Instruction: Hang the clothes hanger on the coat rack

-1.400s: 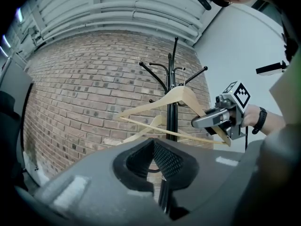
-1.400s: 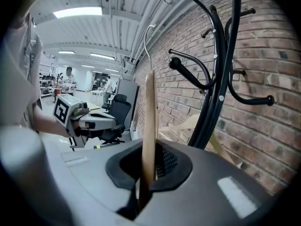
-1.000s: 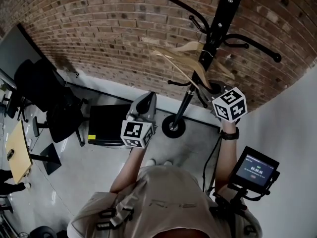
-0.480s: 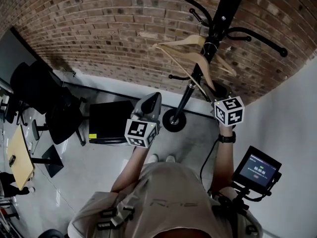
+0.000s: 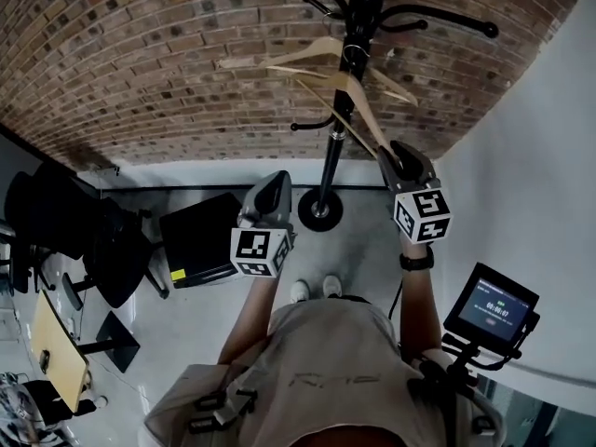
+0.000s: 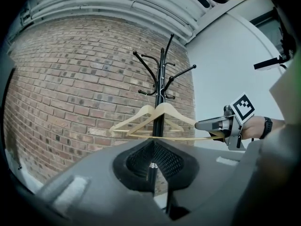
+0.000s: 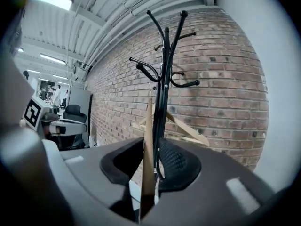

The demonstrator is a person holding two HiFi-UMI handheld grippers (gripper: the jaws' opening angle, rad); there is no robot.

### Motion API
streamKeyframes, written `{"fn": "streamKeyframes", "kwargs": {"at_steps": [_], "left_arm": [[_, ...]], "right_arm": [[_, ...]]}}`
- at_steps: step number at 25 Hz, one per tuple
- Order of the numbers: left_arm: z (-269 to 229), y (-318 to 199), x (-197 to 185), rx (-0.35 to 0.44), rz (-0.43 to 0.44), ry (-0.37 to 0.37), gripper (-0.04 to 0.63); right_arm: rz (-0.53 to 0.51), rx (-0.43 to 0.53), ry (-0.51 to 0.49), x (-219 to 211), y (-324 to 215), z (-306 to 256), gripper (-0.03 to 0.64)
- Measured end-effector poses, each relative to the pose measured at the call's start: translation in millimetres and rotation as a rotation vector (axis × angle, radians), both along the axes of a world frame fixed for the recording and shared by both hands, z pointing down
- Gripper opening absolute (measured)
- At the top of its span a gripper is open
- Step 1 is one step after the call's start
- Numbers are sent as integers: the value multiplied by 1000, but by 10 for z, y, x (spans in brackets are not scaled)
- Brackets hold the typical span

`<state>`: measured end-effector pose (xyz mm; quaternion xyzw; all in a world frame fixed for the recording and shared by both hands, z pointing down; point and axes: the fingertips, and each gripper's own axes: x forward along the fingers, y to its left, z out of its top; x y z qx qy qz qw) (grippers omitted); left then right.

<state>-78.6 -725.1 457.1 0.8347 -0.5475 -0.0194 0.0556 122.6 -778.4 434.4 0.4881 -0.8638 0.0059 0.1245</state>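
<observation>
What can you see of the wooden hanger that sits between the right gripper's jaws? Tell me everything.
The hanger is pale, bare wood: a slim triangular frame with sloped arms and a straight lower bar. Its top hangs at the black coat rack, beside a second, similar hanger. It tilts out toward the person, and one end lies between the jaws of the right gripper, which are opening.

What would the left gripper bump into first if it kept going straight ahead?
Probably the coat rack: its black pole stands right in line with the left gripper. The wooden hanger has its bottom bar crossing just above that line and may be nearer, but depth is hard to judge.
</observation>
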Motion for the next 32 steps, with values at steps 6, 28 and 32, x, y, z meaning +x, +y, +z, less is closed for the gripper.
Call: {"fn": "streamKeyframes", "kwargs": {"at_steps": [6,28,32], "left_arm": [[48,189,247,-7,108,28,0],[-263,1975,765,111,136,-63,0],[-80,2794,1202,54,130,-59,2]], "right_arm": [[87,51,-6,64,542,-72,74],[86,72,-96,205,2492,91,6],[63,40,-114,463,3363,312,6]]}}
